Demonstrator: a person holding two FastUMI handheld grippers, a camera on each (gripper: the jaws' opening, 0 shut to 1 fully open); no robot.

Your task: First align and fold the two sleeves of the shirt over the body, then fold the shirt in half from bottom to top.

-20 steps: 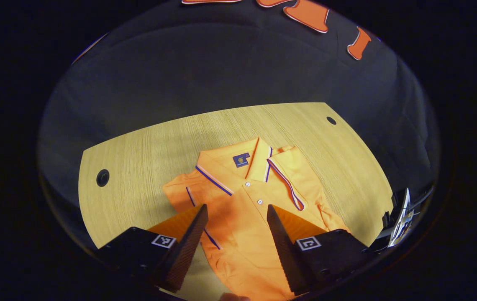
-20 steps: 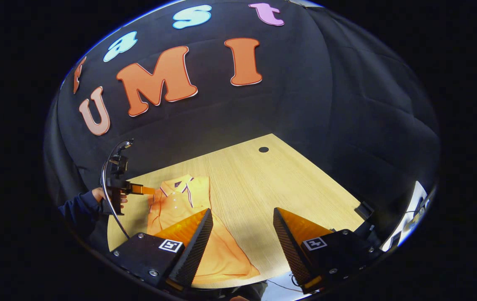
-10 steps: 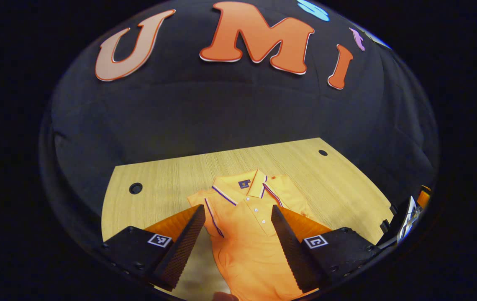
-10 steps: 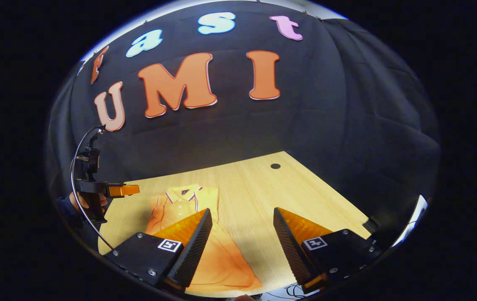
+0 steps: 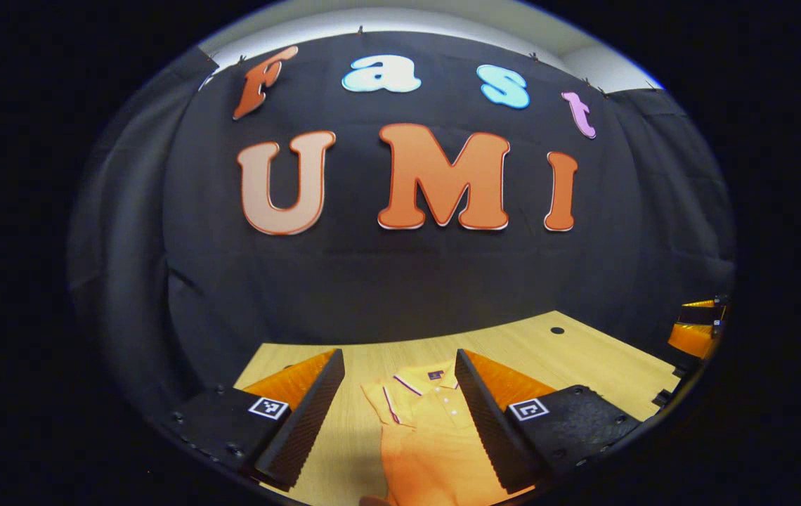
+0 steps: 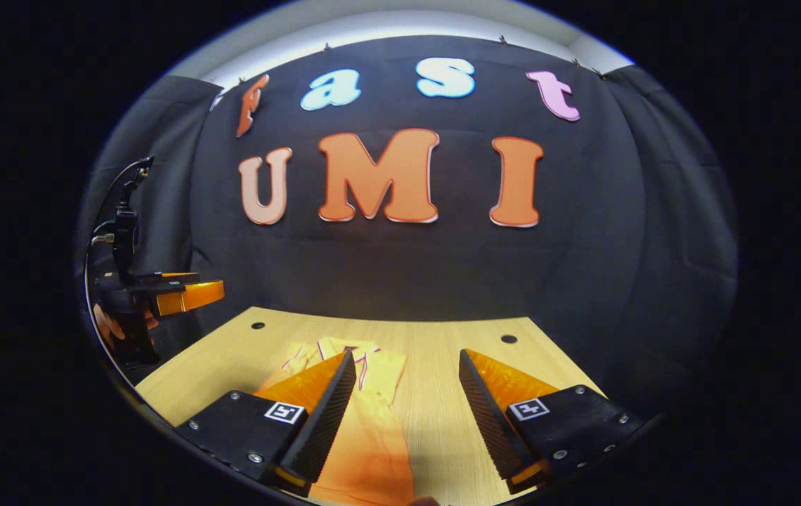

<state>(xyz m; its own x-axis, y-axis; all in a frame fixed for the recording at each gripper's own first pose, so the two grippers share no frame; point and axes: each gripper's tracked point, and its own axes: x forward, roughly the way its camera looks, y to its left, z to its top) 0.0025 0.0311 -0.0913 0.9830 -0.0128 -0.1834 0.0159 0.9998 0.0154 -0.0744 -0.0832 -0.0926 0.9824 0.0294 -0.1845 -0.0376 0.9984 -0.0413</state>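
An orange polo shirt (image 5: 428, 436) with striped trim lies flat on the wooden table (image 5: 583, 355), collar toward the wall, both sleeves lying folded in over the body. My left gripper (image 5: 399, 355) hangs open above its near part, holding nothing. In the right gripper view the shirt (image 6: 372, 436) lies low and left of centre, partly behind my left finger. My right gripper (image 6: 407, 353) is open and empty, above the table just right of the shirt. The left gripper (image 6: 176, 295) also shows at the far left, raised, in a hand (image 6: 109, 323). The right gripper (image 5: 695, 330) shows at the far right edge.
The table top has small round holes (image 6: 258, 325) (image 6: 509, 339) (image 5: 557, 330) near its back corners. The black cloth wall stands right behind the table's far edge. Bare wood (image 6: 435, 393) lies to the right of the shirt.
Both grippers have risen and tipped back from the shirt, so the wall takes up more of each view and the shirt sits lower and smaller. The shirt itself has not moved.
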